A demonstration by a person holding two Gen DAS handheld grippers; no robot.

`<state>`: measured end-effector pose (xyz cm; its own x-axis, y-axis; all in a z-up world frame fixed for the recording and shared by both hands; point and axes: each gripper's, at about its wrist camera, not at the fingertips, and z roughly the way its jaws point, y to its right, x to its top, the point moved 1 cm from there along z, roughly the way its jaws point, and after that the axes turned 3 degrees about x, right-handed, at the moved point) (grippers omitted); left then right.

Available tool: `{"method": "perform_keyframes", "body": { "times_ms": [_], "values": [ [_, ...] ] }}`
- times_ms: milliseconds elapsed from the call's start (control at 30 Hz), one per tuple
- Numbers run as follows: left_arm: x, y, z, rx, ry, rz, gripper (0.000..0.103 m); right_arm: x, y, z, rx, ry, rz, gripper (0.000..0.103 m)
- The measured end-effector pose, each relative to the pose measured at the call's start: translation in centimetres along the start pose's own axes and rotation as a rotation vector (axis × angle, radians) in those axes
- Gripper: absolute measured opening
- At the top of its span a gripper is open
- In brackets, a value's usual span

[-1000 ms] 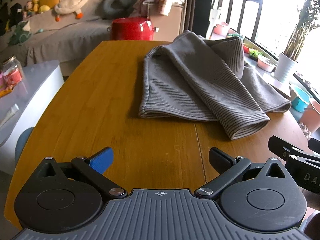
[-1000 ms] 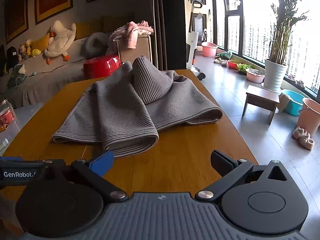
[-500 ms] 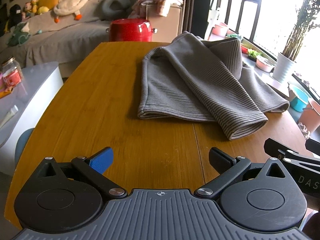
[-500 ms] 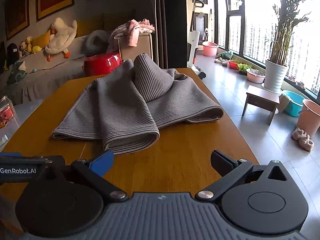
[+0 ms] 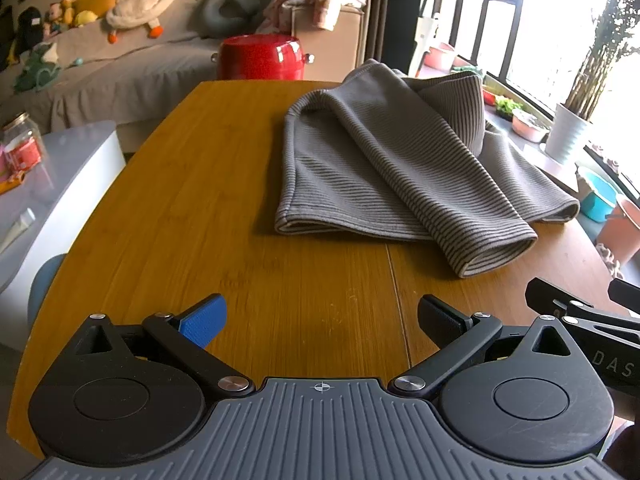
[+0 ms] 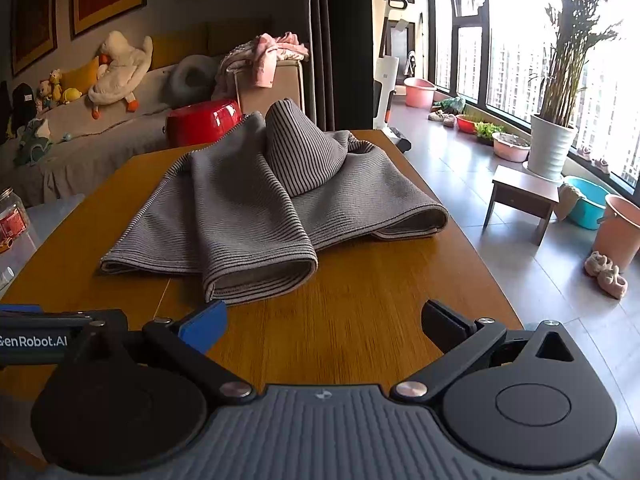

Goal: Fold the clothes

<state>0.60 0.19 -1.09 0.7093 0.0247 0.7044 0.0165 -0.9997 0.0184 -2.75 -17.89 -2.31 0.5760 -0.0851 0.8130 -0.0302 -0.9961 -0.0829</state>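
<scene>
1. One grey ribbed knit garment (image 5: 384, 168) lies loosely bunched on the far half of the golden bamboo worktop (image 5: 208, 208).
2. The left tool (image 5: 320, 316) and right tool (image 6: 324, 322), two in all, gape wide near the worktop's near edge, holding nothing.
3. One glossy red round pot (image 5: 260, 58) sits beyond.

One grey garment (image 5: 384, 168) — one table (image 5: 200, 184), one red pot (image 5: 260, 58) — two claws (image 5: 320, 318) (image 6: 322, 322)

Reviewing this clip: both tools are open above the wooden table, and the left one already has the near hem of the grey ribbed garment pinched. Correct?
Not quite. The left tool holds nothing: the left wrist view shows bare wooden table between its open fingers, with the grey ribbed garment lying farther ahead, untouched. The rest is right: the right tool is open too, short of the hem.
</scene>
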Motion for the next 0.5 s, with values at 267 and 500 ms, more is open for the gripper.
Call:
{"method": "perform_keyframes", "body": {
  "times_ms": [267,500],
  "values": [
    [-0.09,0.09,0.16,0.001,-0.001,-0.001,0.103,0.01,0.01,0.07,0.0,-0.006,0.0,0.103],
    [-0.01,0.15,0.32,0.001,-0.005,-0.001,0.103,0.01,0.01,0.23,-0.001,-0.008,0.0,0.103]
  ]
}}
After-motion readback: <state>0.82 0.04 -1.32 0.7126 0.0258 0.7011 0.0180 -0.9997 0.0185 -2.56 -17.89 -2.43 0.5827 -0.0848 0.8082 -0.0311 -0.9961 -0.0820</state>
